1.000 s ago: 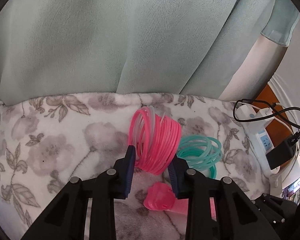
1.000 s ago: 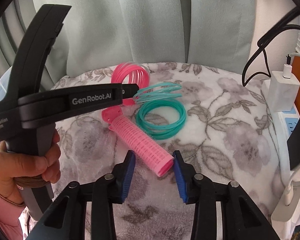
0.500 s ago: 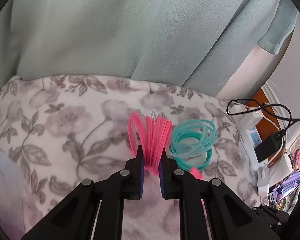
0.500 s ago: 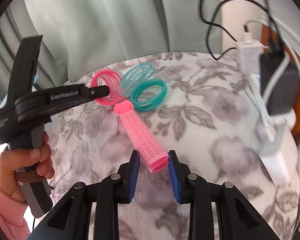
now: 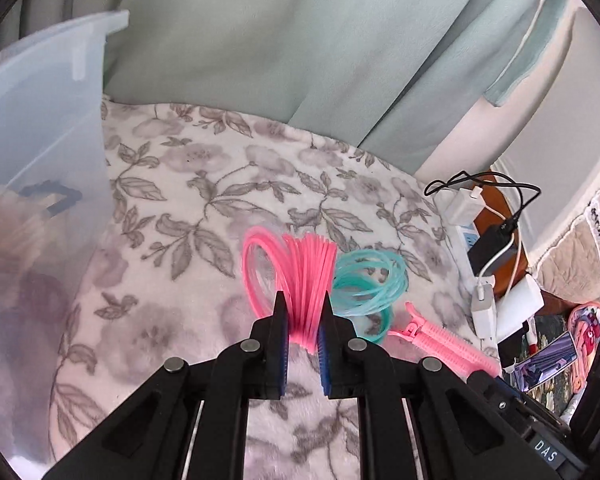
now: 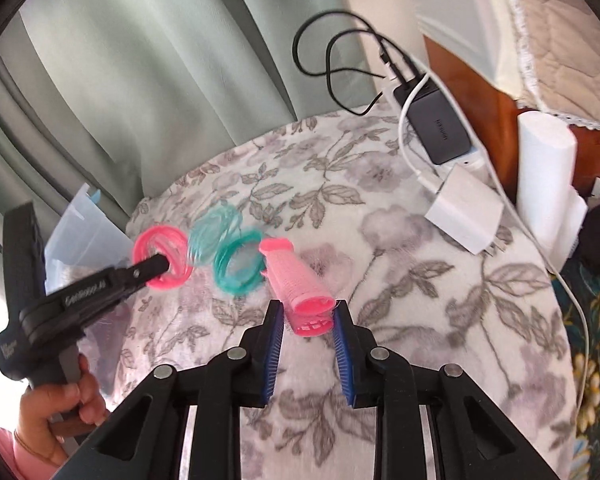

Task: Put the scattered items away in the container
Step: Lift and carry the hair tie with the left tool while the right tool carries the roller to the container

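1. The left gripper (image 5: pixel 303 326) has its jaws clamped on the pink ring bundle (image 5: pixel 296 276), standing upright on the floral blanket (image 5: pixel 204 200) near the container (image 5: pixel 40 128).
2. The right gripper (image 6: pixel 306 328) has its jaws apart around the near end of the pink roller (image 6: pixel 300 288), whose long axis points away, slightly left.

A home bedroom — floral blanket (image 5: pixel 228 184), curtains (image 5: pixel 284 40), phone chargers (image 6: pixel 464 210).
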Motion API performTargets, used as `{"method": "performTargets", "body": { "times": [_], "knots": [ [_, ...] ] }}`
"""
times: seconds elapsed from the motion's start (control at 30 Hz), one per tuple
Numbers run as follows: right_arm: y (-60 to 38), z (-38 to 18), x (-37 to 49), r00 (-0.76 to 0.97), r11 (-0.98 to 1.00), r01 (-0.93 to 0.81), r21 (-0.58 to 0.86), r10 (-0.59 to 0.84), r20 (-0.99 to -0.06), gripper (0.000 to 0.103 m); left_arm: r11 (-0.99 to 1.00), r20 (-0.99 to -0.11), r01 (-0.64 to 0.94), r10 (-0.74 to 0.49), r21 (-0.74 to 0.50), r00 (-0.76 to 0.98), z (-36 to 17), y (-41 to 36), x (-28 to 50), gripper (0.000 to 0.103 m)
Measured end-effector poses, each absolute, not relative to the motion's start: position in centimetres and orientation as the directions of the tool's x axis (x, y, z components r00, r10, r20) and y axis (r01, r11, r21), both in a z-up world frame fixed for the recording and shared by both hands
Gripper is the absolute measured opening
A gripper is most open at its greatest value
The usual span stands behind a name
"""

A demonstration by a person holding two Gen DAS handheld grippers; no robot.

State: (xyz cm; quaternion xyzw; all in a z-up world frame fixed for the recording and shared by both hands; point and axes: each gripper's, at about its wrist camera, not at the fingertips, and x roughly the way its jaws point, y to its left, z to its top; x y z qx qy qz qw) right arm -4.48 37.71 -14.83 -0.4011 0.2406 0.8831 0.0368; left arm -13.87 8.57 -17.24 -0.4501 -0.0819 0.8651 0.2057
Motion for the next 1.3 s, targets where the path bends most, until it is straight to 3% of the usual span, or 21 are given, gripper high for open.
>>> {"method": "performTargets", "body": {
  "times": [1.3],
  "knots": [
    [31.5, 0.0, 6.7, -0.871, -0.916, -0.130, 0.381, -0.078, -0.486, 0.025, -0.859, -0.467, -0.318, 0.490, -0.401, -0.736, -1.8, -0.4, -2.3, 0.010]
  ]
}}
